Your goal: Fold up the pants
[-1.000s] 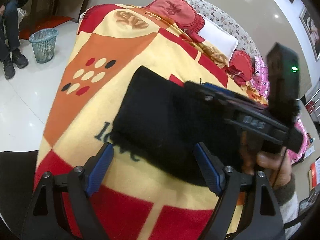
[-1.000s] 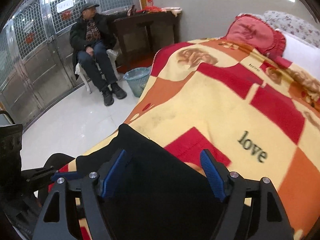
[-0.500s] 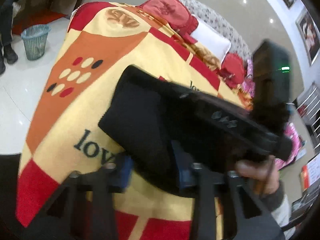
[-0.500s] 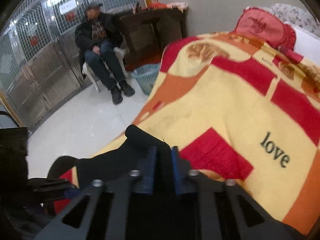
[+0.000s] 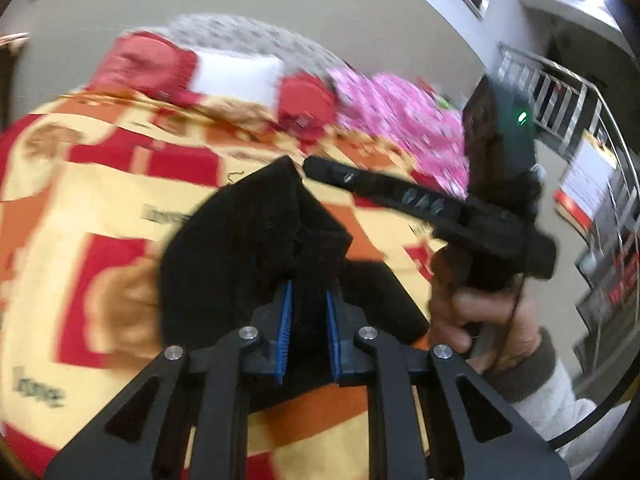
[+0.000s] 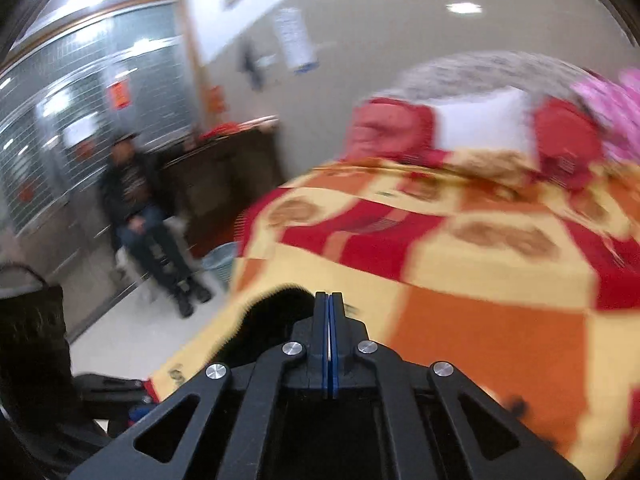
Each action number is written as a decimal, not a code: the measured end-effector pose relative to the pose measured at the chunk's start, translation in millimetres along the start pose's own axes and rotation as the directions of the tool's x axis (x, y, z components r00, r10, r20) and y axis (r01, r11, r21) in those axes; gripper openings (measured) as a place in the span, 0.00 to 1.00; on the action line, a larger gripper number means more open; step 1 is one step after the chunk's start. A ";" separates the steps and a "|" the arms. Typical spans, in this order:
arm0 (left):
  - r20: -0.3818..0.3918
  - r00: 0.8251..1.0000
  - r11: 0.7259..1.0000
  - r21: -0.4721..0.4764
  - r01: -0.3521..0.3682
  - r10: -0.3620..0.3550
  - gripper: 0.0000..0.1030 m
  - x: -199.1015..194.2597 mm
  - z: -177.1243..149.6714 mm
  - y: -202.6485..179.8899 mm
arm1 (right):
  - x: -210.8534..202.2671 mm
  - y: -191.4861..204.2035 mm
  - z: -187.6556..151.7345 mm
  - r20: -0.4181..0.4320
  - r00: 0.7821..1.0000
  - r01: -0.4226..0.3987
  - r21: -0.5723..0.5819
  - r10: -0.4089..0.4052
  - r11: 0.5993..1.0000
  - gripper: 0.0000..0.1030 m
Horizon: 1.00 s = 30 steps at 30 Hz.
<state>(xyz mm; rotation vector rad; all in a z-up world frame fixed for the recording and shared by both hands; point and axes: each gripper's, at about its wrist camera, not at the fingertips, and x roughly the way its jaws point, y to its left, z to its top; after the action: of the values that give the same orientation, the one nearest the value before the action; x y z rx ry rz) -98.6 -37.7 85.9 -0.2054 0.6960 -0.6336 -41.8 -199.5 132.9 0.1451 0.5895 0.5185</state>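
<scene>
Lying bunched on the blanket [image 5: 100, 208]: black pants [image 5: 248, 248]. Clamping a thick fold of them: left gripper [image 5: 308, 312]. Pinching the pants' edge between nearly meeting pads, beside the blanket's near edge: right gripper [image 6: 329, 312], gripped by a hand [image 5: 480, 312].

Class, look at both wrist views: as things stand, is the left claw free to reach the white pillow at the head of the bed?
Probably not. The left claw is clamped on the black pants, so it is occupied. The white pillow lies far across the blanket, though nothing blocks the way.
</scene>
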 end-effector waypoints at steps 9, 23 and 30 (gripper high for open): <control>-0.153 0.985 0.996 -0.046 0.075 -0.081 0.08 52.8 -17.9 -5.2 | -28.1 -44.3 -48.1 -0.060 0.998 -0.012 0.177 0.023 0.984 0.60; 0.006 0.993 0.989 0.087 -0.119 0.119 0.43 -38.7 -13.2 28.7 | 35.0 -15.7 -73.6 -0.152 0.987 -0.015 0.171 0.041 0.985 0.12; 0.037 0.998 0.997 0.058 -0.059 0.057 0.51 -28.7 1.1 22.2 | -48.4 -25.4 -57.1 0.023 1.000 0.005 0.177 -0.009 0.984 0.10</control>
<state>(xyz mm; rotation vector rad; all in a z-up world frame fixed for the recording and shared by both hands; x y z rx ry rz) -104.3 -2.7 93.6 -0.1414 0.6462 -0.5928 -97.5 -246.7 102.6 0.3175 0.6123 0.4564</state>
